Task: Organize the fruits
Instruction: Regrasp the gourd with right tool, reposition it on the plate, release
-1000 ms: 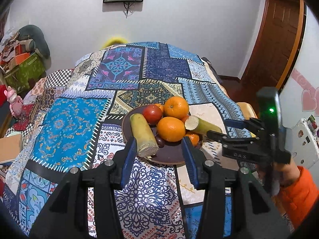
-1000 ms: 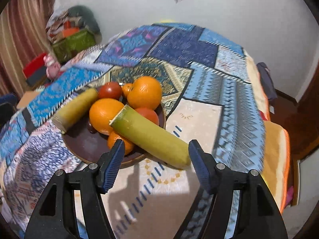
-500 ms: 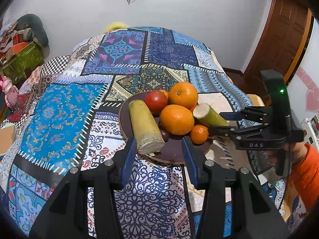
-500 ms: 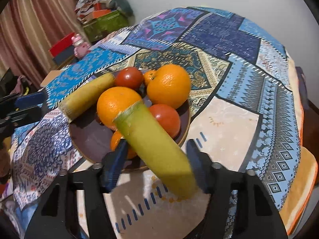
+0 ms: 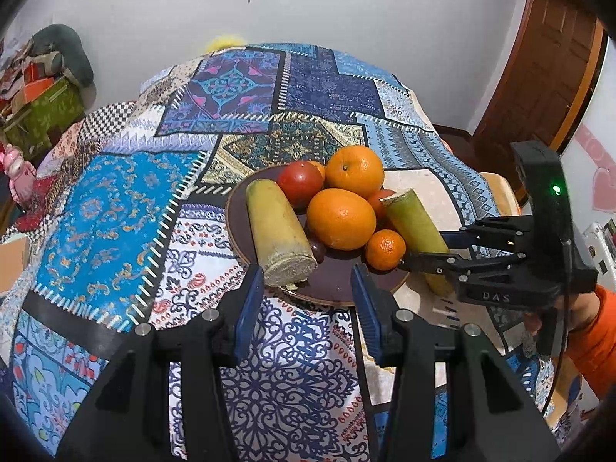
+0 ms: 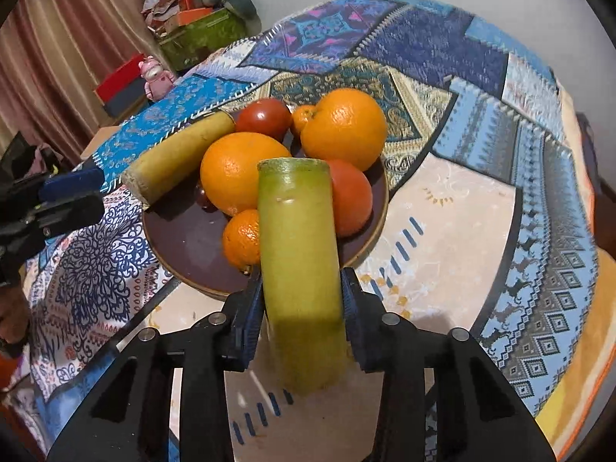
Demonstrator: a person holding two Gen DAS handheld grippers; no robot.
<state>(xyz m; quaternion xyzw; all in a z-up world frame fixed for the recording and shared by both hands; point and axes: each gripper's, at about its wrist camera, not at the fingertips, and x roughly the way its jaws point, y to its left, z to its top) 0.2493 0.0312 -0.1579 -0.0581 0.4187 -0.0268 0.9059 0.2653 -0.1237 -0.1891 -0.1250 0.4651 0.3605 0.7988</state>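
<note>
A dark brown plate (image 5: 335, 288) (image 6: 184, 238) on the patchwork tablecloth holds two big oranges (image 5: 340, 218) (image 6: 342, 129), tomatoes (image 5: 299, 183) (image 6: 263, 119), a small mandarin (image 5: 385, 249) (image 6: 242, 236) and a yellowish sugarcane piece (image 5: 277, 236) (image 6: 181, 156). My right gripper (image 6: 302, 296) (image 5: 431, 248) is shut on a green sugarcane piece (image 6: 300, 261) (image 5: 414, 223) that leans over the plate's near right rim. My left gripper (image 5: 308, 296) is open and empty, just in front of the plate, near the yellowish piece's cut end.
The round table's edge (image 6: 577, 346) drops off at the right. A wooden door (image 5: 539, 77) stands right of the table. Boxes and clutter (image 5: 38, 104) and a pink toy (image 6: 156, 77) lie beyond the table's left side.
My right gripper has closed in around the green sugarcane piece and shut on it, turning it end-on. My left gripper moved a little nearer the plate and stays open.
</note>
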